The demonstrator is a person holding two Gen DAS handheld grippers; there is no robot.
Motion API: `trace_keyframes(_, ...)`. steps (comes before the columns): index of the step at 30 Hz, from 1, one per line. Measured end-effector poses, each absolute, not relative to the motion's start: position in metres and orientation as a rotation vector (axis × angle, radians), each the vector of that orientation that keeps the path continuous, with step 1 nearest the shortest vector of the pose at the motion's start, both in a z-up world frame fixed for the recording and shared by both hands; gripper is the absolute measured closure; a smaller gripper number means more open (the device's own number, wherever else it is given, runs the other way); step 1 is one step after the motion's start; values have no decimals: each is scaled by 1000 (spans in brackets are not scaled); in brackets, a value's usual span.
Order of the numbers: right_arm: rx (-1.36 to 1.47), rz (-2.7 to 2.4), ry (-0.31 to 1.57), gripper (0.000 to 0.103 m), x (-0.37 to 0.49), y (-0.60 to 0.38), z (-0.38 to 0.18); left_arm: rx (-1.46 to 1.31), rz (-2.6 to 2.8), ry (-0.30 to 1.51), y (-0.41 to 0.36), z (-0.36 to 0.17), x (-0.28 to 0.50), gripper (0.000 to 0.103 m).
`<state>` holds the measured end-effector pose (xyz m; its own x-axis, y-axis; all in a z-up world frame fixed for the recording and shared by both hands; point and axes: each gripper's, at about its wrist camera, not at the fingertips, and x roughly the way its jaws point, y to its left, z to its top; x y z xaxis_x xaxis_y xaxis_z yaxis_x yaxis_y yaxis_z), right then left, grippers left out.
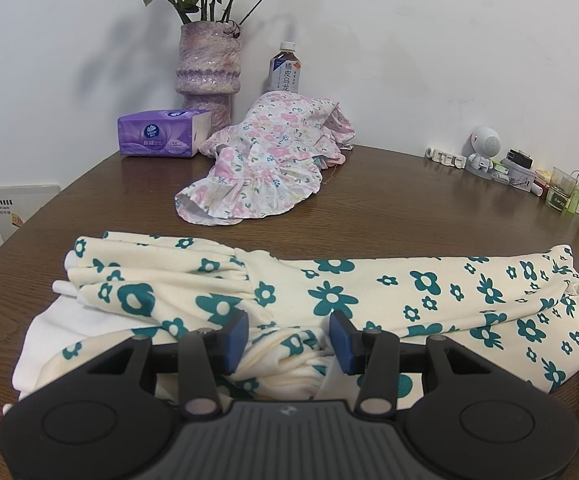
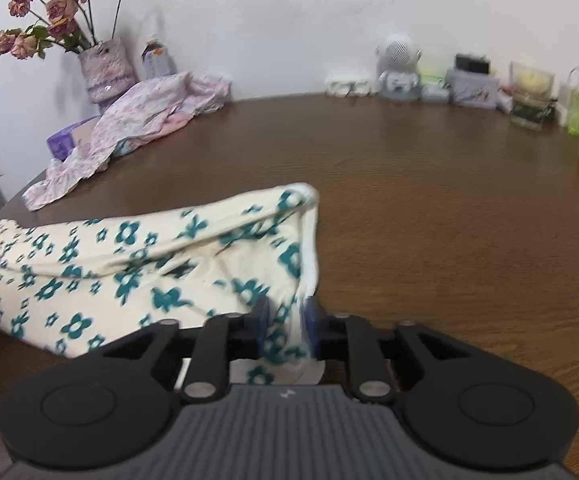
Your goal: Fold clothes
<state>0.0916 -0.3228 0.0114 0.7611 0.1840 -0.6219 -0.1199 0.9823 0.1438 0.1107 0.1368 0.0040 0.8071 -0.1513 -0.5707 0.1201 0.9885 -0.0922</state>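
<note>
Item, far left of the counter (image 1: pixel 389 208): purple tissue pack (image 1: pixel 164 133), then a lilac vase (image 1: pixel 208 76) of dried roses, with a tea bottle (image 1: pixel 285 69) behind.

Item, back centre: pink floral garment (image 1: pixel 267 160), heaped and unfolded, touching the tissue pack's side.

Item, near edge: cream garment with teal flowers (image 1: pixel 369 292), spread across the counter with one end gathered; part-way through its fold, by appearance.

Item, left gripper (image 1: pixel 288 334): jaws half apart, a bunched ridge of the cream cloth lying between them. The pads do not seem to press on it.

Item, right gripper (image 2: pixel 287 326): jaws narrow, straddling the hem at the garment's other end. The picture is blurred here, so whether the pads bite or merely flank the cloth I cannot tell.

Item, far right: small white robot figure (image 1: pixel 483 148), jars and clutter along the wall.

Step in hand: taking hold of both ends. Next move likely calls for both jaws firmly closed on cloth before lifting and carrying one edge over.
</note>
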Motion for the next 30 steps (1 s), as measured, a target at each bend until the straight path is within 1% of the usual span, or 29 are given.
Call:
trace_keyframes(1,106,154,663,68,90,-325,14,-53,-145,615,137,4,111,60)
trace_keyframes(4,133,180,617,69,89,-325,20,-52,-145,614,137,4,111,60)
trace_keyframes(6,121,194,638,81,95,-321,18,-53,-145,614,137,4,111,60)
trace_keyframes(7,118,198,655,84,99,-320,15,-53,-145,614,137,4,111,60)
trace_keyframes(9,116,201,692,93,106,-318,9,-54,-146,614,137,4,111,60)
trace_keyframes(13,137,199,687,93,105,-318,8,-58,-147,615,137,4,111,60)
trace_keyframes(16,187,203,623,88,99,-314,17,-58,-148,614,137,4,111,59)
trace_keyframes(17,202,207,597,77,96,-312,21,-58,-148,613,137,4,111,59)
trace_keyframes(18,203,224,570,64,93,-306,27,-60,-148,612,137,4,111,59)
trace_keyframes(19,190,248,554,59,92,-297,31,-63,-147,610,138,4,110,58)
trace_keyframes(21,156,305,529,52,89,-276,38,-76,-152,596,137,6,109,51)
trace_keyframes(22,138,324,522,47,88,-265,40,-84,-160,585,137,8,107,45)
trace_keyframes(23,119,343,516,37,87,-254,42,-92,-167,573,137,9,105,37)
trace_keyframes(24,101,362,509,26,87,-244,44,-96,-175,552,136,13,102,32)
trace_keyframes(26,60,367,499,16,84,-224,43,-93,-184,498,135,22,94,12)
trace_keyframes(29,20,372,495,2,80,-200,39,-102,-190,436,137,33,83,7)
trace_keyframes(30,13,371,497,1,80,-195,38,-111,-195,429,138,35,80,5)
